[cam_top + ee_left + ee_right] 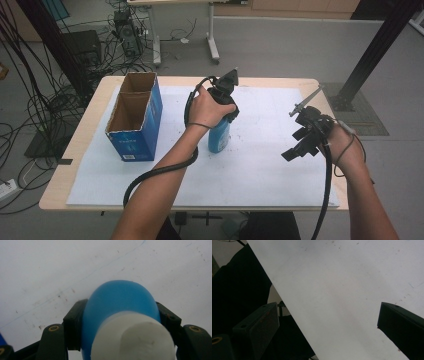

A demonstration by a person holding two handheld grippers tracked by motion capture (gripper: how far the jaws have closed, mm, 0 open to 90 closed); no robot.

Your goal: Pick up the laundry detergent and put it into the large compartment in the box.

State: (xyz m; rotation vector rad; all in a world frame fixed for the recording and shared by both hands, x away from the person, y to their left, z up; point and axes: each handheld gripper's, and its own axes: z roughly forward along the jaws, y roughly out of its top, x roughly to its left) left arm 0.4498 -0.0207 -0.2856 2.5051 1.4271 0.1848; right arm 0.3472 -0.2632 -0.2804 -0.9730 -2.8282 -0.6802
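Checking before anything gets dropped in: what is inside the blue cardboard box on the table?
The blue cardboard box stands open-topped with two compartments. The high view shows bare brown inner walls and nothing lying in the visible parts. The bottoms are shadowed and partly hidden by the near walls, so small contents cannot be ruled out.

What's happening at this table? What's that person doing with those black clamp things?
A person is working with a hand-held gripper in each hand. The left gripper is clamped around the top of a blue bottle with a white cap, which stands upright on the white mat. Just to its left is an open blue cardboard box with two compartments. The right gripper is open and holds nothing, off to the right above the mat.
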